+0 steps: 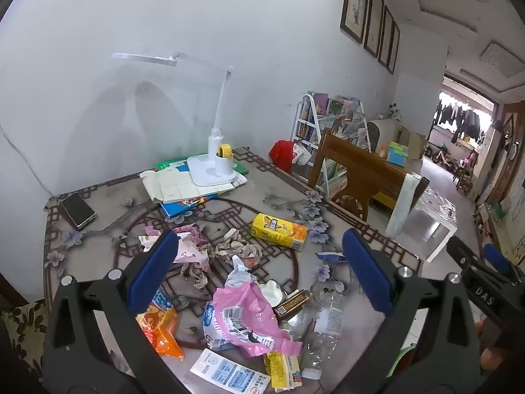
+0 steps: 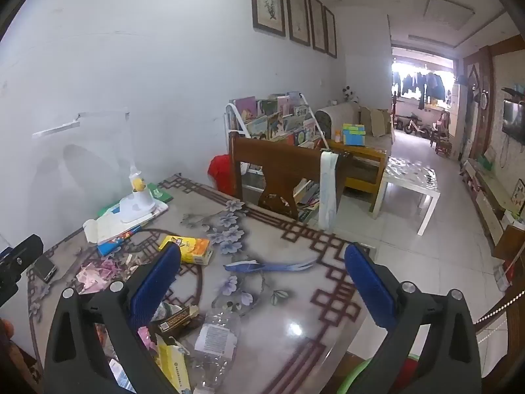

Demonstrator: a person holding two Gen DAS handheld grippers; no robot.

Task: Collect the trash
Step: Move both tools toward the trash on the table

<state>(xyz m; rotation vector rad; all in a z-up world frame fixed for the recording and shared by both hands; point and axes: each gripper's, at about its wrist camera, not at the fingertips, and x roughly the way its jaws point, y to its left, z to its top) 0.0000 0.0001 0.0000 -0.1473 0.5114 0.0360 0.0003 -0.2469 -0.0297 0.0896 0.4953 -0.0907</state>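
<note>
The left gripper (image 1: pixel 262 272) is spread wide, with nothing between its blue pads (image 1: pixel 152 271). It hangs over the trash on the table (image 1: pixel 370 256). The right gripper (image 2: pixel 262 282) is spread wide too and holds nothing. It hangs over the table's right part.

Far left on the table lies a phone (image 1: pixel 78 209). Next comes an orange snack bag (image 1: pixel 160 328) under the left pad. Beside it is a heap of crumpled paper (image 1: pixel 226 249). In the middle lies a pink plastic bag (image 1: pixel 242 315), with a flat leaflet (image 1: pixel 229 374) near the table's front edge. Behind the heap, a white lamp (image 1: pixel 215 164) stands on some books (image 1: pixel 183 193). A yellow juice box (image 1: pixel 279 231) lies on its side, a little right of the heap. Right of the pink bag are a small brown box (image 1: pixel 292 302) and a clear plastic bottle (image 1: pixel 325 325) lying down. A blue wrapper strip (image 2: pixel 269 266) lies apart from the rest. Past the table stands a wooden chair (image 2: pixel 282 170).
</note>
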